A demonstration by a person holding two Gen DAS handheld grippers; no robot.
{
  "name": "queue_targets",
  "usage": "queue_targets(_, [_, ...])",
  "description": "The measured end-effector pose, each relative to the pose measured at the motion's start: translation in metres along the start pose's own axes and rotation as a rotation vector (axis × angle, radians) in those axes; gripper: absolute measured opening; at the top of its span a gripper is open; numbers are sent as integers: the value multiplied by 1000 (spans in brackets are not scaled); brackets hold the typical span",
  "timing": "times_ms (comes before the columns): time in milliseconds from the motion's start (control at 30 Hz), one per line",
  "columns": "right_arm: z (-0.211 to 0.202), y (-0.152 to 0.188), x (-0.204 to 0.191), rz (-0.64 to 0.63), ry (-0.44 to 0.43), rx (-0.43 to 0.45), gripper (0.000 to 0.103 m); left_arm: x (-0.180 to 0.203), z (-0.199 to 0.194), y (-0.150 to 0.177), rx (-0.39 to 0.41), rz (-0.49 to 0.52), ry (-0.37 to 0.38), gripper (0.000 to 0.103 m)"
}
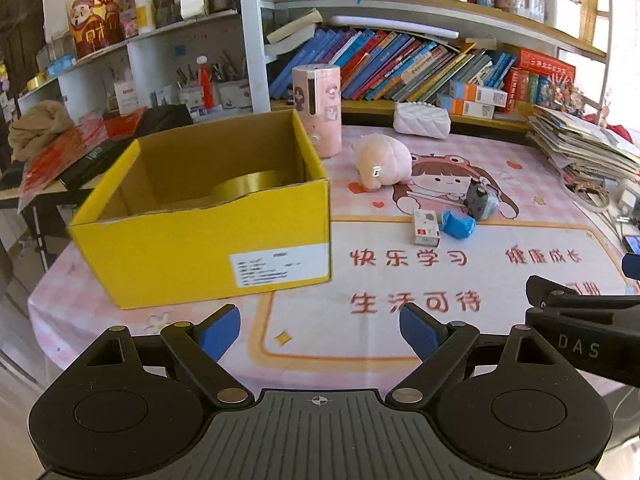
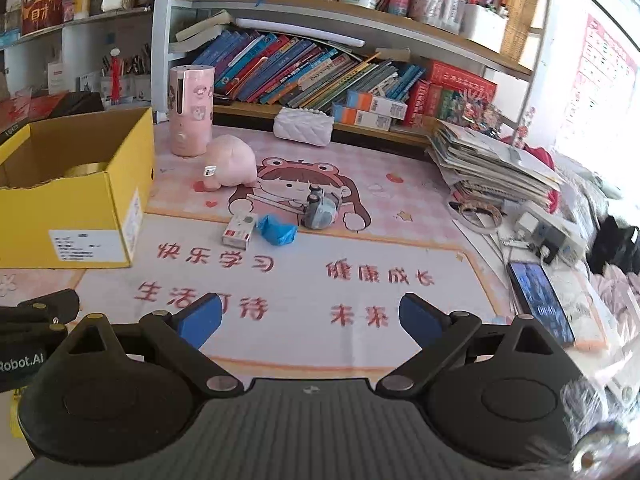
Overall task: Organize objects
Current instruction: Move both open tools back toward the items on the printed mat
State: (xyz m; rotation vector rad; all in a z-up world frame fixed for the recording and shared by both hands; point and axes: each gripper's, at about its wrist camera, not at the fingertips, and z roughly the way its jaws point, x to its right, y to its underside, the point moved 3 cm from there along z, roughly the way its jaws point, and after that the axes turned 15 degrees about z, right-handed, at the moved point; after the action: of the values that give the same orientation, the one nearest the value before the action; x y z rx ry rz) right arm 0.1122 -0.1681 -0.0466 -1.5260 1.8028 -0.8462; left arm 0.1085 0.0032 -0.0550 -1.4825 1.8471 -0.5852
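Currently both the left gripper (image 1: 320, 330) and right gripper (image 2: 310, 320) hover empty with jaws spread, since the pink plush toy (image 2: 230, 166), small white carton (image 2: 239, 230) and crumpled blue wrapper (image 2: 276, 230) lie right of the open yellow cardboard box (image 1: 200, 248), apparently awaiting collection.

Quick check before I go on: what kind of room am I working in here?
Most likely a child's study corner at home. A cartoon desk mat covers the table, shelves packed with books stand behind it, and a pink plush toy lies on the mat beside a yellow cardboard box.
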Motion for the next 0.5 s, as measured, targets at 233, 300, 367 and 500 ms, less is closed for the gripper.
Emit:
queue_targets(233, [41,-24,22,-27,-33,-32,96,25,29,-22,-26,-36,-7,89])
queue_targets(300, [52,-30,30,-21,-63,-49,96,31,34,-27,-30,-45,-12,89])
queue_targets(367, [62,-35,35,-19,-91,-64,94,36,40,-31,-37,-55,-11,89])
queue_targets(500, [82,-43,43,-16,-146,-99,92,45,49,-38,-51,-67,-13,89])
